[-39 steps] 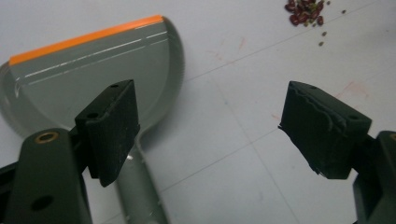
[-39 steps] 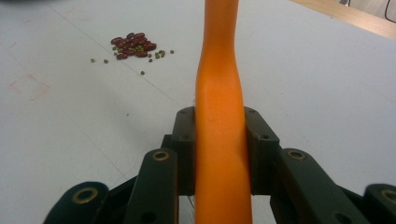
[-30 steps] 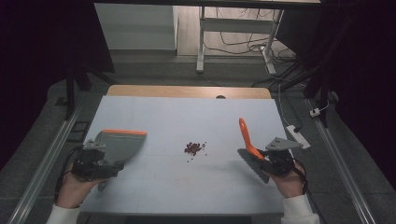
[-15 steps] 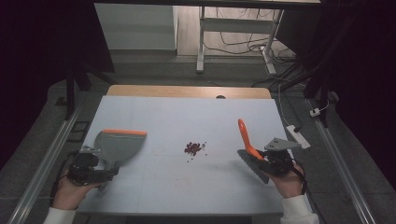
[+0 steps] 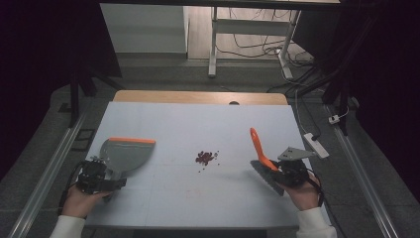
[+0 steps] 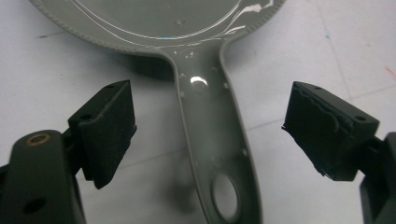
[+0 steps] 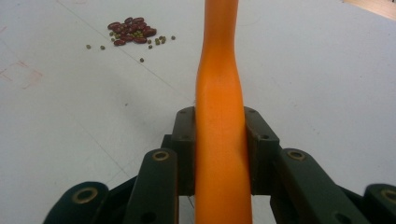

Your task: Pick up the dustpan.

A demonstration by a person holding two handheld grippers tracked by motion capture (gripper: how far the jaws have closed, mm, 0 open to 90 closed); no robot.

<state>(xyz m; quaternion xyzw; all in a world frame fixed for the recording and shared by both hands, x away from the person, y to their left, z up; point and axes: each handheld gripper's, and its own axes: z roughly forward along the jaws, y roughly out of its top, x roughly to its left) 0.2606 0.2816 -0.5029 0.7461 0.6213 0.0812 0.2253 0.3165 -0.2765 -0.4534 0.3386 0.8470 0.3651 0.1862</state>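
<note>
Nearest the table's (image 5: 163, 208) front edge, at its left: left gripper (image 5: 99, 177) released, jaws spread wide to either side of the grey plastic dustpan's handle (image 6: 212, 140), pads clear of it on both sides. Looks lined up for a grasp around that handle, with only a closing squeeze left. Grey plastic dustpan with an orange lip (image 5: 124, 151) lying flat on the white table, pan mouth turned toward the table's far side, handle toward the person.

At the right front: right gripper (image 5: 289, 171) clenched on the orange handle of a small hand brush (image 7: 219, 140), pads pressing both flanks, handle rising up and away, dark bristles (image 5: 265, 177) down near the table top. Held so, probably, to sweep leftward.

Farther in, about the table's middle: small heap of dark red beans with a few scattered green ones (image 5: 204, 157), well apart from both dustpan and brush.

Bare white surface all around the heap; clear lane from brush to beans and from beans to dustpan. Right table edge just beside the brush hand; left edge near the dustpan hand. Wooden strip (image 5: 198, 96) along the far edge, well away from the work.
</note>
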